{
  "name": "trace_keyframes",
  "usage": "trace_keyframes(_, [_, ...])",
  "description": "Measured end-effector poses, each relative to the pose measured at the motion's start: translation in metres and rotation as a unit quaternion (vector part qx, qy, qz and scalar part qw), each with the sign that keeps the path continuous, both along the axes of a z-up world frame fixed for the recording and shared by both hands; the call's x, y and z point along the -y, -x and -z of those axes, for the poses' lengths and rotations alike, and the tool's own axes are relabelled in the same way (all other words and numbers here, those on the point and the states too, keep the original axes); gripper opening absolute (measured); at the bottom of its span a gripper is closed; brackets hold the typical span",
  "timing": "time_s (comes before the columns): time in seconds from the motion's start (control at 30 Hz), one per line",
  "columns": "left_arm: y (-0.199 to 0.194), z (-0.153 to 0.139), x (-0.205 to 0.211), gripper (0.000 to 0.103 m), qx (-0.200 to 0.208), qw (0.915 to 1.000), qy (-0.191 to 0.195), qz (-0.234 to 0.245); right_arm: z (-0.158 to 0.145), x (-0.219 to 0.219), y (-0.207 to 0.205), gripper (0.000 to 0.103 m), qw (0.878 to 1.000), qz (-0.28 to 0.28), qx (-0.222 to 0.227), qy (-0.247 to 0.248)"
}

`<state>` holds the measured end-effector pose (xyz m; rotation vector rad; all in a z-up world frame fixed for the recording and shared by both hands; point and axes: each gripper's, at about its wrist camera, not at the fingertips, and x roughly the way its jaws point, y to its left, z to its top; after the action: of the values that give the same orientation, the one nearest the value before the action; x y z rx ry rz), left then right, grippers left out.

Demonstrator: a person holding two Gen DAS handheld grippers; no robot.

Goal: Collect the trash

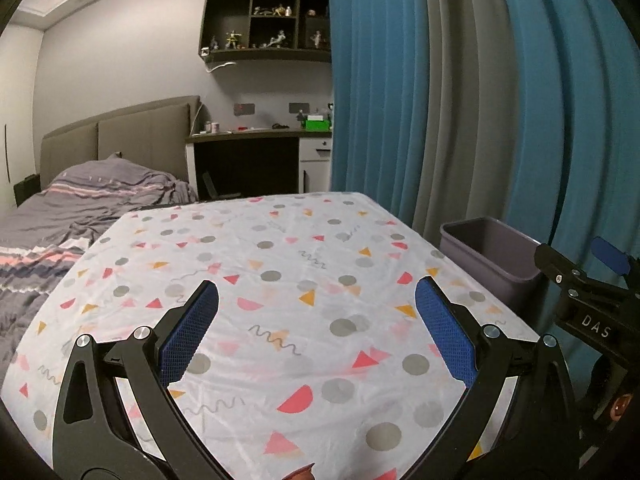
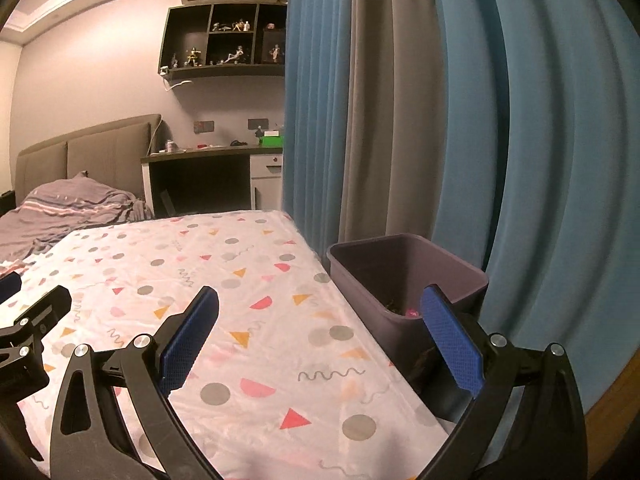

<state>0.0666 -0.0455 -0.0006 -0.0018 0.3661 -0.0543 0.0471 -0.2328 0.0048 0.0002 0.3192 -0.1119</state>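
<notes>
Two black tongs with blue mesh pads are seen: the left tongs [image 1: 316, 308] and the right tongs [image 2: 320, 312], both spread wide with nothing gripped between them. Both are held above one surface [image 2: 248, 320] covered by a white cloth printed with grey dots, pink half-circles and orange triangles. One grey-purple plastic trash bin [image 2: 404, 276] is placed just beside the surface's right edge, before blue and grey curtains [image 2: 400, 120]; dark scraps and something pink are glimpsed inside. One bed [image 1: 60, 216] is visible behind.
</notes>
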Motion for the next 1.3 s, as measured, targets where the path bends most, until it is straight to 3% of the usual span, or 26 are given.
trace_keyframes(1.3, [0.0044, -0.0044, -0.0075, 0.097, 0.001, 0.9997, 0.023, -0.005, -0.0015, -0.0095, 0.0026, 0.097, 1.0, -0.003, 0.003, 0.001])
